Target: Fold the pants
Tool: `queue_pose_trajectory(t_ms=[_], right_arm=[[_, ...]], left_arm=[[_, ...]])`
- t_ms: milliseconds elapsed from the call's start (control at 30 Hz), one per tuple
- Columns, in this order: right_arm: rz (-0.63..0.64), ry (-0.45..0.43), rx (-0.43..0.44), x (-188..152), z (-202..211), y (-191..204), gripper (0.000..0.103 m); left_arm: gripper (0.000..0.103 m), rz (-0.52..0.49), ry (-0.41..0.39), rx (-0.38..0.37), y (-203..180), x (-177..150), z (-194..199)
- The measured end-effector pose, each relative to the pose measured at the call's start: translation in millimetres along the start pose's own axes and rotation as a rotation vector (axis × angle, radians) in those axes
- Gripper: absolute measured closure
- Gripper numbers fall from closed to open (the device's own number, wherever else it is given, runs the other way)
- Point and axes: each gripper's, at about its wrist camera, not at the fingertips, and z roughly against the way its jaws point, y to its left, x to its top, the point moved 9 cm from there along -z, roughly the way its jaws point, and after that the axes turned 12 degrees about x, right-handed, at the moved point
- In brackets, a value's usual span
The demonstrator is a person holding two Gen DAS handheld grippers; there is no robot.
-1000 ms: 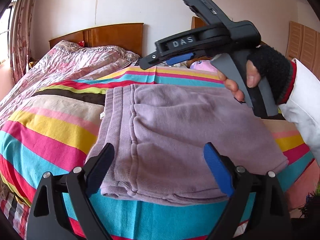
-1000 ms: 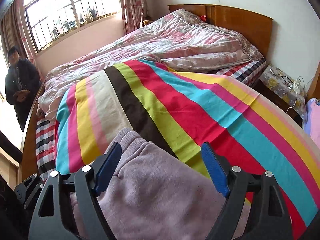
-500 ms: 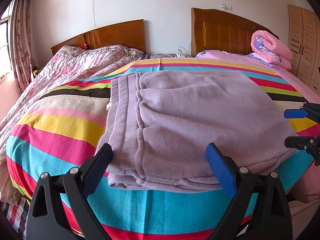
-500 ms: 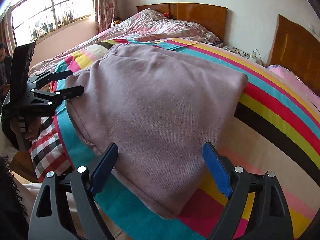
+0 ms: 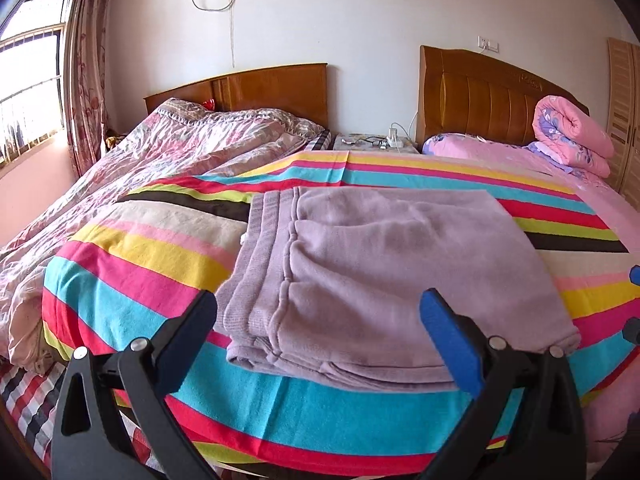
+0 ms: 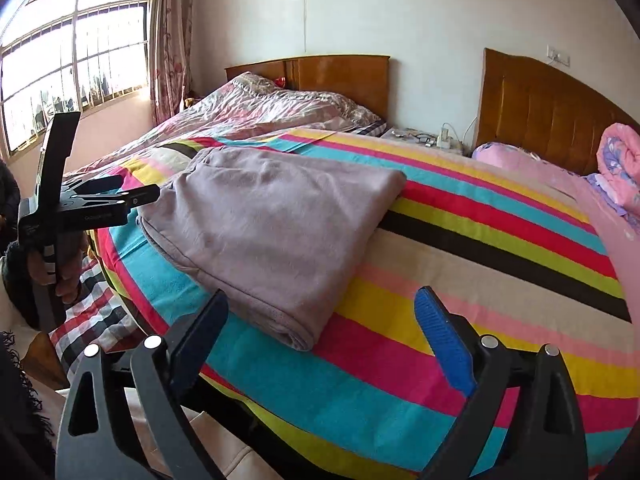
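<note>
The lilac pants (image 5: 384, 280) lie folded into a flat rectangle on the striped blanket (image 5: 160, 264), waistband to the left. My left gripper (image 5: 318, 304) hovers just short of their near edge, its jaws opening with nothing between them. In the right wrist view the same pants (image 6: 272, 216) lie ahead and to the left. My right gripper (image 6: 322, 300) is off their near right corner, above the blanket, its jaws opening and empty. The left gripper (image 6: 140, 187) shows at the left there, held by a hand. The right gripper's tips (image 5: 636, 300) peek in at the left wrist view's right edge.
A crumpled pink floral quilt (image 5: 160, 160) covers the left bed. A rolled pink quilt (image 5: 572, 136) lies by the right headboard (image 5: 480, 96). A nightstand (image 5: 376, 142) with a power strip stands between the beds. A checked sheet (image 6: 92, 308) hangs below the blanket's edge.
The right gripper has left its place above the pants and swung out to the bed's right side. The left gripper has backed off slightly. Both pairs of jaws stand a little wider.
</note>
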Motion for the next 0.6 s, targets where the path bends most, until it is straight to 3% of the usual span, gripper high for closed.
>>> queue_pose_trajectory(t_ms=[167,300,433,600], right_arm=[[-0.066,-0.092,-0.043,9.5,37.3,17.1,0.005],[-0.115,-0.112,-0.043,18.6,44.1,22.0,0.005],[-0.184,-0.099,-0.032,22.1,32.7,28.8,0.005],[-0.207,-0.035,-0.06,13.0,2.7,42.3,0.005]], left_arm=[[0.001,0.062,-0.115,-0.011,-2.8,30.7,64.5],[0.001,0.146,-0.087,-0.036,-6.8,37.0,86.3],[0.001,0.125,-0.111,0.023,-13.4,32.8,99.9],[0.001,0.09,-0.087,0.032,-19.7,18.6,99.7]])
